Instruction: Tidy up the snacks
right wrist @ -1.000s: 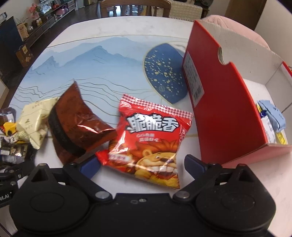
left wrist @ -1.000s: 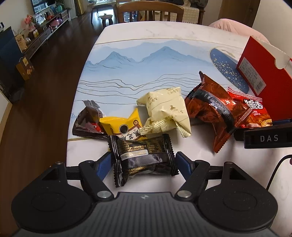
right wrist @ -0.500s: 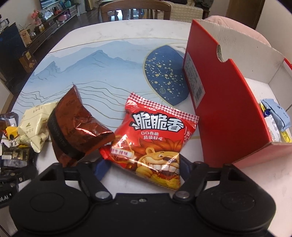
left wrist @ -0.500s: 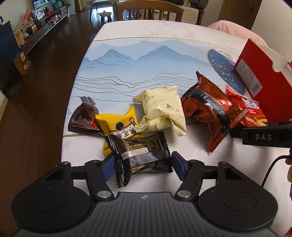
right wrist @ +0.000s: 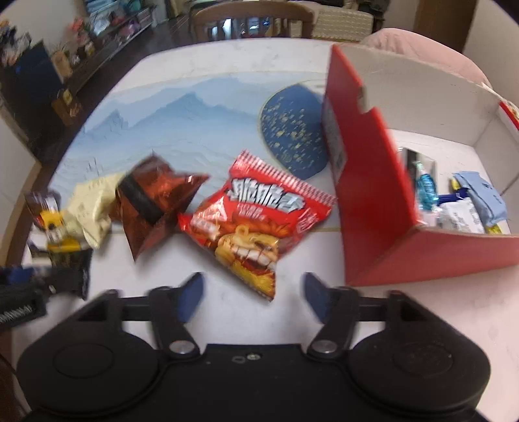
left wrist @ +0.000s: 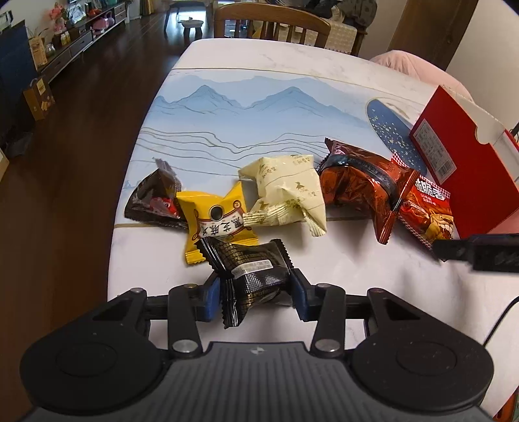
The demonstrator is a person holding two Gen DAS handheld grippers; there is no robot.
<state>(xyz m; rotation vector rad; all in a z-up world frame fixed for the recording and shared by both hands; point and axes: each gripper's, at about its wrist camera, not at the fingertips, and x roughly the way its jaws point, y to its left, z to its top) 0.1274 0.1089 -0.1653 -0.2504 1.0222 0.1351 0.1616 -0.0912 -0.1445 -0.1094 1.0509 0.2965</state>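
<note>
My left gripper (left wrist: 254, 297) is shut on a black snack packet (left wrist: 249, 272), pinched and crumpled between the blue pads, just above the table. Behind it lie a yellow packet (left wrist: 217, 224), a dark brown packet (left wrist: 152, 204), a cream packet (left wrist: 288, 191), a copper-brown bag (left wrist: 360, 181) and a red chip bag (left wrist: 428, 211). My right gripper (right wrist: 251, 295) is open and empty, with the red chip bag (right wrist: 259, 217) lying just beyond its fingertips. The red box (right wrist: 366, 194) stands open at the right with several snacks (right wrist: 460, 201) inside.
The table's left edge (left wrist: 112, 253) drops to a dark wood floor. A wooden chair (left wrist: 272, 22) stands at the far end. A pink cushion (left wrist: 418, 69) lies behind the red box (left wrist: 467, 175). The right gripper's body (left wrist: 480, 251) reaches in from the right.
My left gripper has closed on the black packet and crumpled it. My right gripper has pulled back a little from the red chip bag and its view is blurred by motion.
</note>
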